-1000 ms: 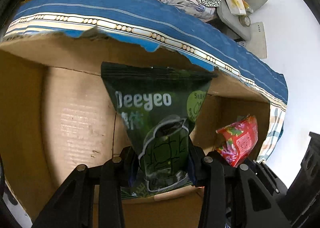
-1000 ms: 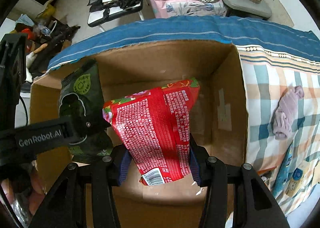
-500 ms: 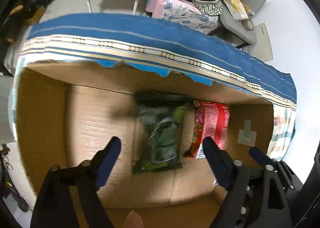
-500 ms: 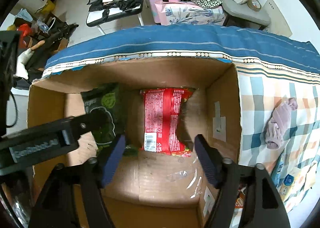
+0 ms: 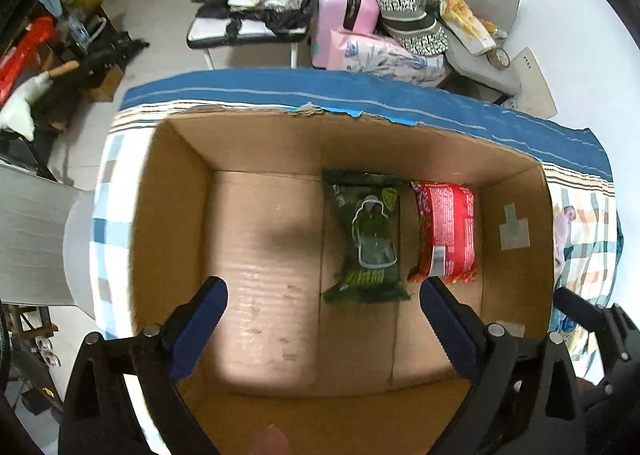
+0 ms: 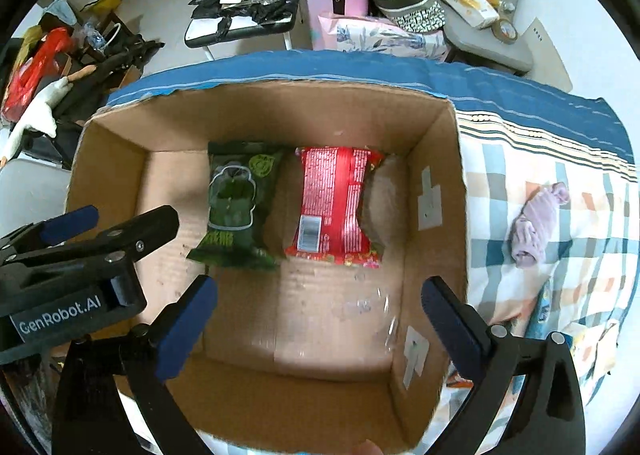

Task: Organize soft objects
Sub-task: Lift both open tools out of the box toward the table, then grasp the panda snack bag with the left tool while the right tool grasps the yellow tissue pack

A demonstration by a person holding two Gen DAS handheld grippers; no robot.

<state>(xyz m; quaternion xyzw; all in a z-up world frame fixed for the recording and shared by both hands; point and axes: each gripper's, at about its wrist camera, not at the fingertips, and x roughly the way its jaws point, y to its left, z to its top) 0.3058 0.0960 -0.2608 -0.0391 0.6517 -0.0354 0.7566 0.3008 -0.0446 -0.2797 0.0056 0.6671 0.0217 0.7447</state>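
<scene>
A dark green snack packet [image 5: 366, 241] [image 6: 238, 205] and a red snack packet [image 5: 446, 231] [image 6: 334, 205] lie flat side by side on the floor of an open cardboard box [image 5: 264, 239] [image 6: 434, 191]. My left gripper [image 5: 322, 295] is open and empty above the box's near side. My right gripper [image 6: 320, 295] is open and empty above the box too. The left gripper's body shows at the left of the right wrist view [image 6: 76, 255].
The box stands on a bed with a checked and blue-striped cover [image 6: 560, 159]. A rolled lilac cloth [image 6: 534, 225] and some packets [image 6: 580, 335] lie on the bed right of the box. A pink suitcase [image 5: 346, 25], chairs and clutter stand beyond.
Both grippers opened and let go of their packets, which now lie flat in the box. Both grippers have pulled up and back from the box.
</scene>
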